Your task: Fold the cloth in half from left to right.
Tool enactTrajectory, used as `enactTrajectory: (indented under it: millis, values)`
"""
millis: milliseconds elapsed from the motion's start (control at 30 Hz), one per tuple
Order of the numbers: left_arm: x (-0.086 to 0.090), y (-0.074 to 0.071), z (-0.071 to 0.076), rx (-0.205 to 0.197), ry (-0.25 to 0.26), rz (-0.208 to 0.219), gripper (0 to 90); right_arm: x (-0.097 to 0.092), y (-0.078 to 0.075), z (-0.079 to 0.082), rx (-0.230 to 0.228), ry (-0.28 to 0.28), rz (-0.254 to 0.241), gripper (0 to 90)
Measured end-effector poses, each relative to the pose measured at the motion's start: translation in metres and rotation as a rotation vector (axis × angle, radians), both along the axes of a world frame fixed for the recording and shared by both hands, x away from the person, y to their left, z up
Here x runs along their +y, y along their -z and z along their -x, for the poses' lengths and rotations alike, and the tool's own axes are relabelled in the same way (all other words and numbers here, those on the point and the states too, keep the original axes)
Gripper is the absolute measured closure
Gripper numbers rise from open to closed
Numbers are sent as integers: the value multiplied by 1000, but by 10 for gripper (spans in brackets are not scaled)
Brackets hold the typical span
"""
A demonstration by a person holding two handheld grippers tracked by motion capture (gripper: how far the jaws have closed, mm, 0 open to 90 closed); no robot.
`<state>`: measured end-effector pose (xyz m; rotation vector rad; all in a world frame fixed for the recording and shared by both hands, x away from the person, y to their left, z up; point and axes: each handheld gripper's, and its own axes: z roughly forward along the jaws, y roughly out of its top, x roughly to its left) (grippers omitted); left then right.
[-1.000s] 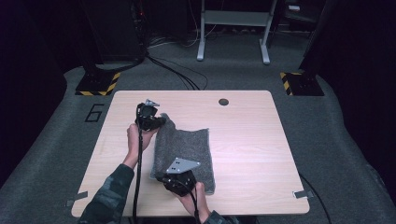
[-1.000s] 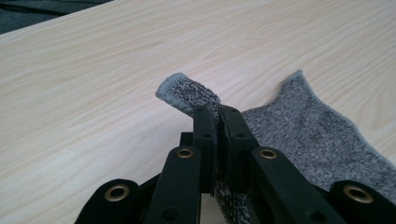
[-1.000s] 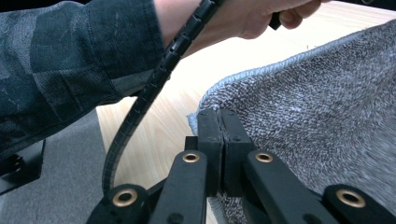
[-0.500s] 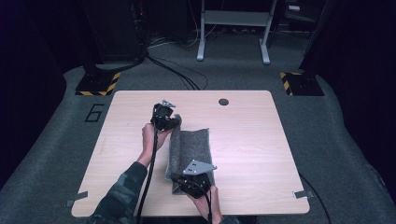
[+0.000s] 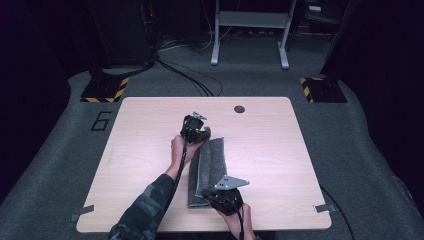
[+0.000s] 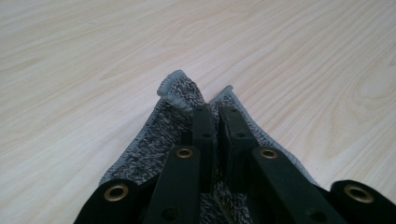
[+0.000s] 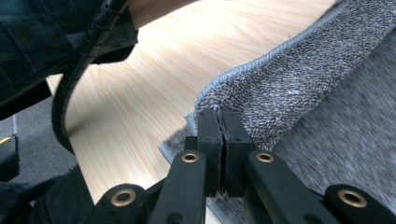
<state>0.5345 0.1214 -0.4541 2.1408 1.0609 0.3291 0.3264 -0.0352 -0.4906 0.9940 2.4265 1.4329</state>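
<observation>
Grey knitted cloth (image 5: 209,170) lies near the middle of the light wooden surface (image 5: 280,150), folded lengthwise into a narrow strip that runs from the far centre toward my near edge; in the high view I see one long half laid over the other, edges roughly aligned.

Left gripper (image 5: 197,131) sits at the far end of the strip; its jaws are clamped together on the cloth's corner, and in the left gripper view (image 6: 217,122) two hemmed corners (image 6: 176,89) stick up just past the tips; bare wood beyond them.

Right gripper (image 5: 216,196) sits at the near end of the strip, close to the surface's near edge; jaws pressed tight on a fold of the cloth, and in the right gripper view (image 7: 218,122) the upper layer rises from the tips, hemmed edge (image 7: 261,58) lifted off the layer beneath.

Camouflage sleeve (image 5: 147,207) and black cable (image 7: 70,88) cross the surface on my left side; a small dark round hole (image 5: 239,109) shows near the far edge, well apart from the cloth.
</observation>
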Motion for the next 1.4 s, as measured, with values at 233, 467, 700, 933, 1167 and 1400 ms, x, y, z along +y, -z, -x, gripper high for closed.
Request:
enactTrajectory:
  millis: [233,467,700,933,1167,1400]
  values:
    - [-9,15,-6,53,6,61,424,-17,13,0,48,67,34,830]
    - [12,-4,18,-18,15,85,260,-47,11,7,62,130,65,704]
    - [35,8,35,-9,-5,1,245,-69,-12,0,12,180,38,541]
    - [39,33,38,23,-53,-58,243,-36,5,-26,53,118,158,452]
    - [36,50,42,37,-49,-101,242,-31,25,-19,81,101,202,472]
    - [39,58,51,32,-39,-109,237,-36,28,-5,75,89,205,483]
